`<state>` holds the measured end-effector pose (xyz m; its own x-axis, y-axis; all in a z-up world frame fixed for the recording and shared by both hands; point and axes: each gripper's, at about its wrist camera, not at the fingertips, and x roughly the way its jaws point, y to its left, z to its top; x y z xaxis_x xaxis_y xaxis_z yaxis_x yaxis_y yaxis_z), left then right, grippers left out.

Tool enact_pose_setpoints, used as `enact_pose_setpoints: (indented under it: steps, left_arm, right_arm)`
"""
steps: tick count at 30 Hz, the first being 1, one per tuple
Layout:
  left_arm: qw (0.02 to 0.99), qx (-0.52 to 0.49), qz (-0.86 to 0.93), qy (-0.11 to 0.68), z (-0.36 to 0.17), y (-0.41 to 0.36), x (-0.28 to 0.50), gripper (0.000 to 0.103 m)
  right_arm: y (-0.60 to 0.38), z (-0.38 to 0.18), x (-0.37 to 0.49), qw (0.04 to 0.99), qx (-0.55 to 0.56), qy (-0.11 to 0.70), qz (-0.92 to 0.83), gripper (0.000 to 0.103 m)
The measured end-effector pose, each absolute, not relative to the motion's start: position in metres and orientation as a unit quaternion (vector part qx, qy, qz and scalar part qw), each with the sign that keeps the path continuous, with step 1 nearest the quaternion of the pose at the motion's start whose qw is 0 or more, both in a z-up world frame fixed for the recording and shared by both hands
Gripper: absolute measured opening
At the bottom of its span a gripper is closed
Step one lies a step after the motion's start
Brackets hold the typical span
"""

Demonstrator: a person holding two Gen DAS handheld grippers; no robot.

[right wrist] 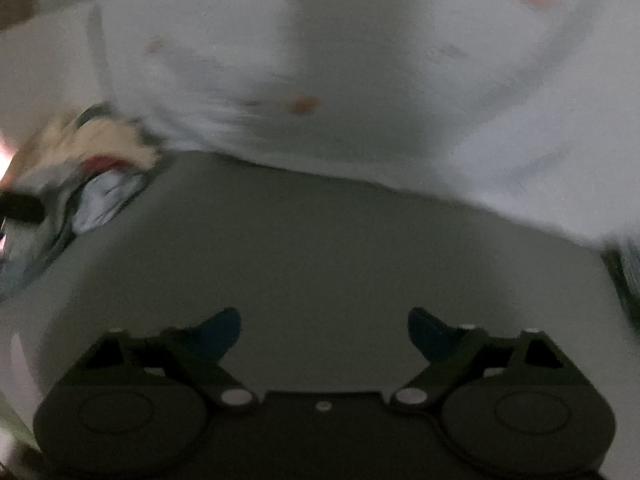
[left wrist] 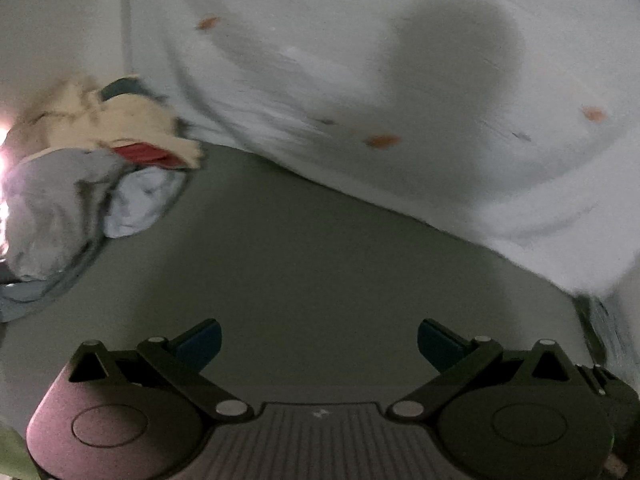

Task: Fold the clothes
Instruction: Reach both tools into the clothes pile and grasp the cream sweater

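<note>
1. Jaws of both grippers stand spread with nothing between the blue pads; the left gripper (left wrist: 319, 342) and the right gripper (right wrist: 324, 332) each hang over bare grey worktop (left wrist: 304, 264), so neither grasps any cloth at this moment.
2. At far left a pile (left wrist: 92, 160) of crumpled clothes sits on the worktop edge: cream on top, a red strip under it, grey and pale blue below. It looks parked there out of the way, as stock waiting for its turn, well apart from both grippers.
3. Left of centre to the right edge, a white garment (left wrist: 360, 80) with small orange spots lies spread across the far side of the worktop. Its near hem runs slantwise, lower toward the right. Laid flat and open like this, it is most likely the piece in hand for folding.
4. A dark round shadow falls on the white garment in the left view; what casts it I cannot tell.
5. Both views are blurred, the right one more so, so seams, sleeves and collar cannot be made out.
6. Both grippers point down toward the near hem, a stance that suits a two-point pinch on that edge.
7. At far right a dark greenish strip (left wrist: 592, 320) shows beside the garment's corner; too unclear to name.
</note>
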<state>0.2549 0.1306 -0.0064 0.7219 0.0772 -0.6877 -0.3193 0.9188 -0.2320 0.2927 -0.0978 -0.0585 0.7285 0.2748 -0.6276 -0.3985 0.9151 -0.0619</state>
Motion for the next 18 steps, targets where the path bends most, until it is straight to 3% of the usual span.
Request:
enact_pose_setpoints:
  steps: [2, 4, 13, 15, 17, 18]
  left_arm:
    - [0.909, -0.19, 0.126, 0.349, -0.013, 0.171, 0.268, 0.103]
    - [0.908, -0.2, 0.143, 0.34, -0.019, 0.215, 0.289, 0.103]
    - [0.911, -0.207, 0.268, 0.236, -0.048, 0.438, 0.344, 0.103]
    - [0.895, -0.239, 0.295, 0.233, -0.061, 0.481, 0.355, 0.103]
    - [0.881, -0.263, 0.322, 0.227, -0.075, 0.516, 0.363, 0.103]
    - [0.876, -0.272, 0.33, 0.223, -0.083, 0.529, 0.366, 0.103]
  right_arm:
    - [-0.055, -0.057, 0.305, 0.921, -0.152, 0.296, 0.204, 0.069]
    - [-0.013, -0.056, 0.318, 0.917, -0.192, 0.276, 0.213, 0.065]
    - [0.196, -0.049, 0.402, 0.894, -0.227, 0.248, 0.295, 0.063]
    - [0.242, -0.045, 0.424, 0.887, -0.232, 0.243, 0.317, 0.053]
    - [0.286, -0.04, 0.446, 0.879, -0.234, 0.226, 0.348, 0.024]
    - [0.307, -0.039, 0.457, 0.877, -0.235, 0.215, 0.36, 0.022]
